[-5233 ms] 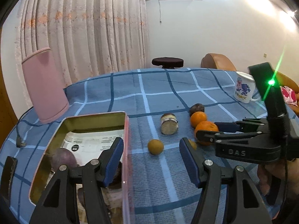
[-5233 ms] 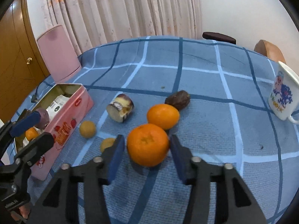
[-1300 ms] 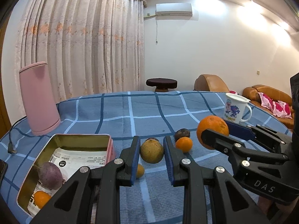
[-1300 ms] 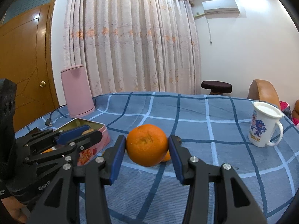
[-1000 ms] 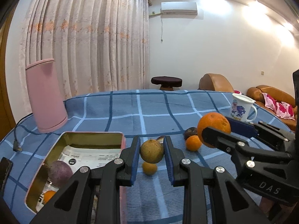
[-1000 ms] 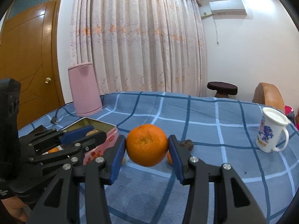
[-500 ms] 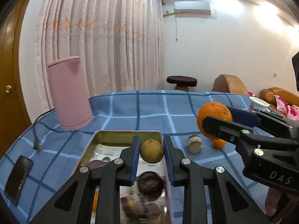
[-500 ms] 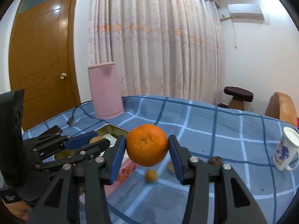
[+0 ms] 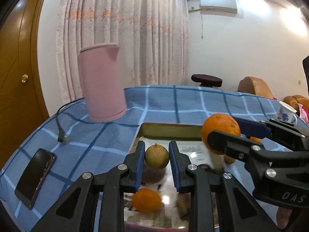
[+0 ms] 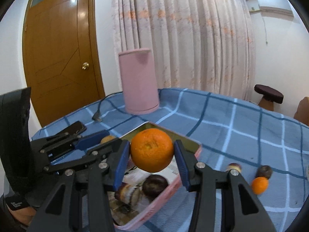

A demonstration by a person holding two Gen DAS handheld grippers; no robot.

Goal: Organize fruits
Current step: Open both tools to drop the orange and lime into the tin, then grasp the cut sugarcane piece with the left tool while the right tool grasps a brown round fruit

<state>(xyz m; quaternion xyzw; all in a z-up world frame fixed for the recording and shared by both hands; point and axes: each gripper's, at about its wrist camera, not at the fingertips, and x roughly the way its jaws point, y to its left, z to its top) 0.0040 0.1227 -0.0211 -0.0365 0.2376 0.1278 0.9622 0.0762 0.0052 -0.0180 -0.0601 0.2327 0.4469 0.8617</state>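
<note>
My left gripper point(image 9: 156, 159) is shut on a small brownish-yellow fruit point(image 9: 156, 158) and holds it above the pink tin box point(image 9: 170, 128). My right gripper point(image 10: 151, 153) is shut on a large orange point(image 10: 151, 149) and holds it above the same tin point(image 10: 164, 189); it also shows in the left wrist view point(image 9: 220, 131). Inside the tin lie a small orange point(image 9: 145, 200), a dark purple fruit point(image 10: 154, 183) and paper. A small orange point(image 10: 259, 185), a dark fruit point(image 10: 264, 171) and a cut stub point(image 10: 234, 167) lie on the blue checked cloth.
A tall pink kettle point(image 9: 101, 81) with a cable point(image 9: 61, 133) stands behind the tin. A black phone point(image 9: 35, 176) lies at the table's left edge. A white mug point(image 9: 285, 112) stands at the far right. A wooden door point(image 10: 58, 58), curtains and sofa lie beyond.
Both grippers have swung left and down with their fruits, from beside the tin to above it. The tin and the kettle now look closer.
</note>
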